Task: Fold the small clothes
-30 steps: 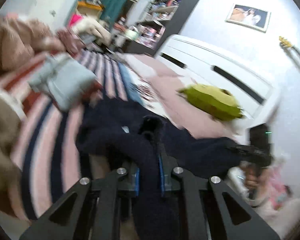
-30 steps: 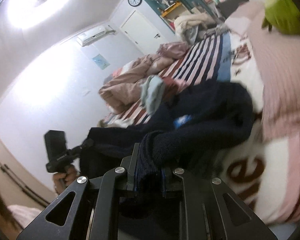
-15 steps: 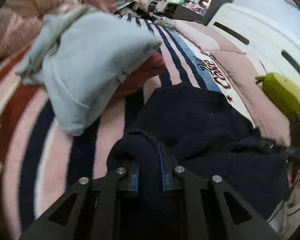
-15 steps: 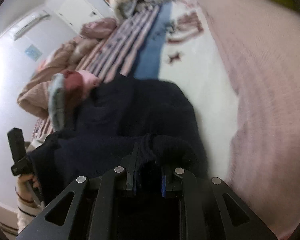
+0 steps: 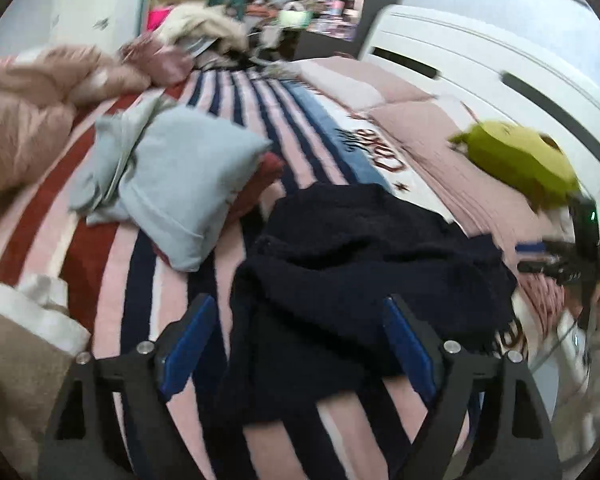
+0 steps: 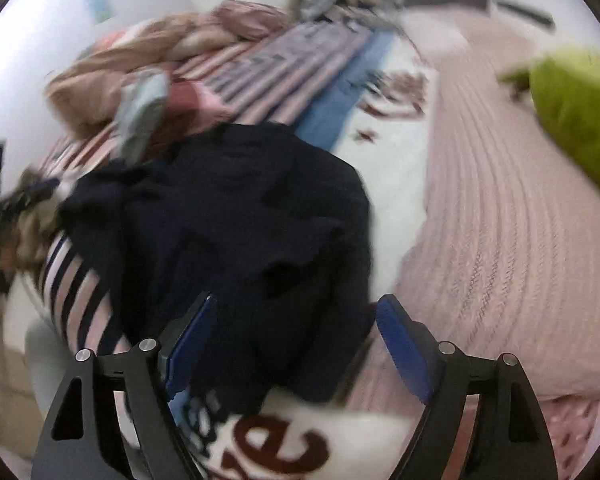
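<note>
- The navy knit garment [image 5: 364, 264] lies bunched on the striped bedspread [image 5: 260, 128], directly ahead of and between the fingers in both wrist views; it is rumpled into a loose heap, with no clean edge that I can pick out
- The left gripper [image 5: 296, 340] has its fingers spread wide, holding nothing; the dark cloth shows in the gap between them, though whether the blue pads touch it cannot be told
- The right gripper [image 6: 296, 340] is likewise spread wide and empty; the same garment [image 6: 236, 216] sits just beyond its fingers, with the pink ribbed blanket [image 6: 500, 220] off to their right side
- By its look the knit is soft, thick and limp, light enough to lift yet prone to sag and stretch; it should not slip from the pads, but a single layer may be hard to separate
- A sound hold would likely be at two corners of one hem or at the shoulders, one per gripper, so it hangs flat
- A pale blue garment [image 5: 172, 184] rests further ahead, left of the left fingers; a green plush toy [image 5: 520, 156] lies far to their right
</note>
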The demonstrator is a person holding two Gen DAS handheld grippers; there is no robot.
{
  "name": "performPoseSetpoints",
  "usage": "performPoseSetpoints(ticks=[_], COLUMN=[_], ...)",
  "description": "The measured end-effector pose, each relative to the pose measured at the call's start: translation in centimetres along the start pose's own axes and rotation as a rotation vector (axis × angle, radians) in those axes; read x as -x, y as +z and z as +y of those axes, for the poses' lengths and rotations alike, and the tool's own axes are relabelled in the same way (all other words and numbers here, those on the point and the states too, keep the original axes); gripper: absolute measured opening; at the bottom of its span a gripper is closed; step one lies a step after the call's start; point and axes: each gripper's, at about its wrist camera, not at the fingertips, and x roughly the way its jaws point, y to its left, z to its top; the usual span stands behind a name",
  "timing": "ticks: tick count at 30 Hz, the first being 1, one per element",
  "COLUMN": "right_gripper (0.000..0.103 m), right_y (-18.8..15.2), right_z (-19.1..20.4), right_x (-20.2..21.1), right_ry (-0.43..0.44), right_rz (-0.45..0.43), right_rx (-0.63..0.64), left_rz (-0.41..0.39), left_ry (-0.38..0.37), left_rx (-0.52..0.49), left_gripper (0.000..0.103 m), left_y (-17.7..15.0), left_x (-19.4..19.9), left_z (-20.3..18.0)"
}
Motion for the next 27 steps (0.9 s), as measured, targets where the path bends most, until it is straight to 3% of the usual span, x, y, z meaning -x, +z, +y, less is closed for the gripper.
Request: performPoseSetpoints(ticks=[3, 6, 11, 14, 15, 16, 17, 18, 19, 21, 24, 27], right_gripper=[0.086, 0.086, 0.086, 0.084, 0.072, 0.051, 0.04, 0.032, 0.027, 0.012, 0.003, 0.002], right_y=[-1.7, -3.4, -6.0, -7.0, -7.3, -7.4, -7.2, -6.7, -6.0, -4.6, -2.4, 0.3], right_z=[3.4, 7.5, 12.1, 13.6, 13.9, 14.0, 13.8, 13.4, 12.6, 10.7, 8.3, 6.8], right_x=[1.2, 0.2, -4.1, -6.6, -7.0, -7.2, -7.1, -6.8, -6.0, -4.5, -2.6, -1.5], right_ry=[0.058, 0.052, -0.064, -0.236, -0.28, -0.327, -0.365, -0.364, -0.313, -0.211, -0.15, -0.172], right_rz=[-0.021, -0.03, -0.008, -0.025, -0.033, -0.041, -0.046, -0.05, -0.052, -0.042, -0.062, -0.102], right_rx=[0.102, 0.246, 0.419, 0.515, 0.556, 0.594, 0.601, 0.576, 0.527, 0.424, 0.332, 0.301], left_rz=[0.014, 0.029, 0.05, 0.038, 0.018, 0.01, 0.006, 0.005, 0.005, 0.026, 0.029, 0.01], left_ry=[-0.021, -0.021, 0.098, 0.146, 0.142, 0.127, 0.094, 0.069, 0.07, 0.12, 0.068, 0.076], left_rx=[-0.139, -0.245, -0.322, -0.289, -0.268, -0.249, -0.208, -0.172, -0.145, -0.144, -0.112, -0.124], left_gripper=[0.09, 0.091, 0.091, 0.09, 0.081, 0.064, 0.056, 0.04, 0.021, 0.004, 0.004, 0.004], left_y=[-0.7, -1.9, -2.7, -2.4, -2.1, -1.9, -1.5, -1.2, -0.9, -0.2, 0.6, 1.7], left_x=[0.3, -1.1, -5.0, -6.0, -5.8, -5.7, -5.4, -5.3, -5.1, -5.2, -5.4, -5.7], left_z=[-3.0, -5.7, -7.8, -7.5, -7.2, -7.1, -6.6, -6.1, -5.6, -4.6, -3.2, -3.3])
